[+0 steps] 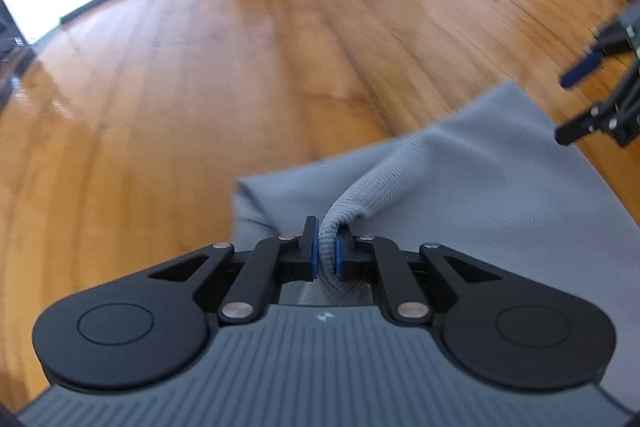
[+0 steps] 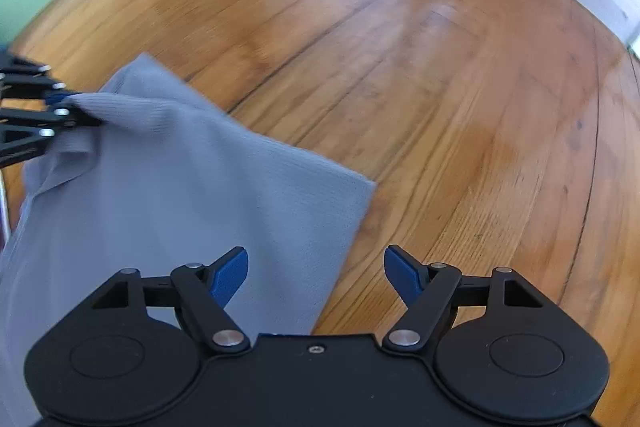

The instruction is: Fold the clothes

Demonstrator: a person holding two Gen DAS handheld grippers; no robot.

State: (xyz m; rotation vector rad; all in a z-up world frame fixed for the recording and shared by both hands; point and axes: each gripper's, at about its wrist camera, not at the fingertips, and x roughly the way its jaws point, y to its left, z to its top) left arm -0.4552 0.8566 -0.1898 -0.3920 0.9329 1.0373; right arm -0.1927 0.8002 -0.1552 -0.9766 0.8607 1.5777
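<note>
The left claw [image 1: 327, 255] is clamped on a ribbed edge of the grey garment [image 1: 472, 187], which bunches between its blue pads and spreads ahead and to its right over the wood floor [image 1: 240, 67]. The right claw [image 2: 316, 275] hangs with its jaws wide apart and nothing between them, above the garment's right edge; the cloth lies ahead and to its left.

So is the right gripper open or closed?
Open. The right gripper has its blue fingers spread wide with nothing between them, above the grey cloth and wood floor.
</note>
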